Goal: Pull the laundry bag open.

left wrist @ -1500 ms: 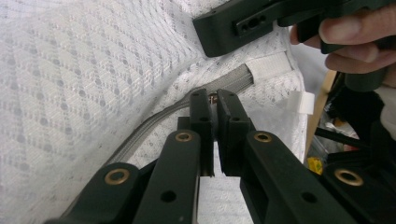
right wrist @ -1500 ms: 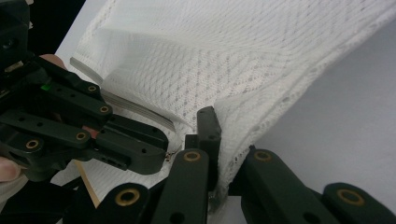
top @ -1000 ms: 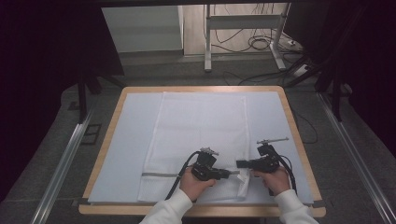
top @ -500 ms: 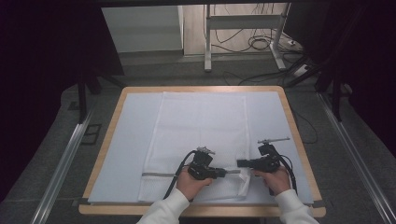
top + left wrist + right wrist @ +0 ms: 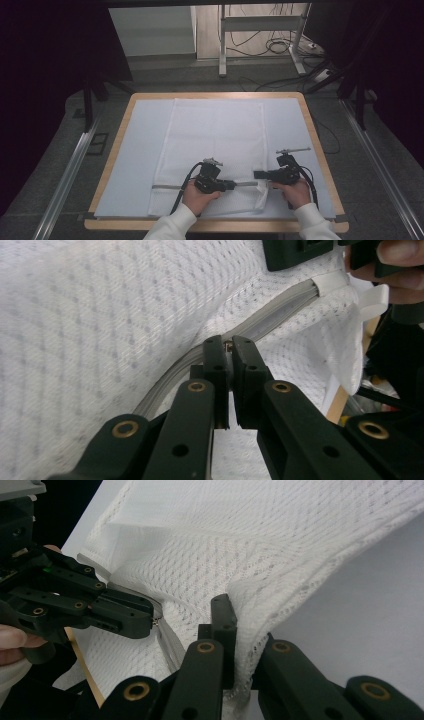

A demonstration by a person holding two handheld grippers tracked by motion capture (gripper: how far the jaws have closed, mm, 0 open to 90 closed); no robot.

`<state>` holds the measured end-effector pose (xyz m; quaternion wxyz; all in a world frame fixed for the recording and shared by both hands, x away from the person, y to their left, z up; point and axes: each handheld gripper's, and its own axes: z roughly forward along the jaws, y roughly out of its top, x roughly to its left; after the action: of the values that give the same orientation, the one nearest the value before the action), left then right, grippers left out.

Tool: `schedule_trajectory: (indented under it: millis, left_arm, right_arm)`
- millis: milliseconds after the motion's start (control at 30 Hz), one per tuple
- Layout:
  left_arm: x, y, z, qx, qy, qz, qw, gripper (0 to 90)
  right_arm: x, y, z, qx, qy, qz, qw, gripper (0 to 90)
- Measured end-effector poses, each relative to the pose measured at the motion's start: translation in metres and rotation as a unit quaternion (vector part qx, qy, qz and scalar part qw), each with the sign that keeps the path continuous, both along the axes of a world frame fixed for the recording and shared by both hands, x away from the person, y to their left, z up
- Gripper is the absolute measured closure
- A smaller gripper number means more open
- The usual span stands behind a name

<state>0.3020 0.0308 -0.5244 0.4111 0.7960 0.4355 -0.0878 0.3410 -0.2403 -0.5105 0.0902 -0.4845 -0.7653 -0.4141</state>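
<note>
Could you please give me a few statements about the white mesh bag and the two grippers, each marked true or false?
1. The white mesh laundry bag lies on a pale blue mat over a wooden-edged table. True.
2. The left gripper is shut on a small metal zipper pull on the grey zipper strip. True.
3. The right gripper hangs open above the bag, touching nothing. False: white mesh runs between its jaws at the bag's near right corner.
4. The bag is folded into a small square at the table's far left corner. False: it lies spread flat along the middle.
5. Cables lie on the floor beyond the table. True.
</note>
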Motion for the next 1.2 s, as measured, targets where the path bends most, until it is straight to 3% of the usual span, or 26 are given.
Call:
schedule_trajectory:
  millis: [767,1200]
  left_arm:
    - [-0.003,0.023,-0.006,-0.013,0.005,0.014,0.9998,86.8]
    - [-0.006,0.039,-0.007,-0.01,0.002,0.022,0.9997,86.8]
  right_arm:
    - [0.0,0.0,-0.001,0.0,0.001,0.001,1.0,88.3]
    - [0.0,0.001,-0.001,-0.002,-0.002,0.001,1.0,88.3]
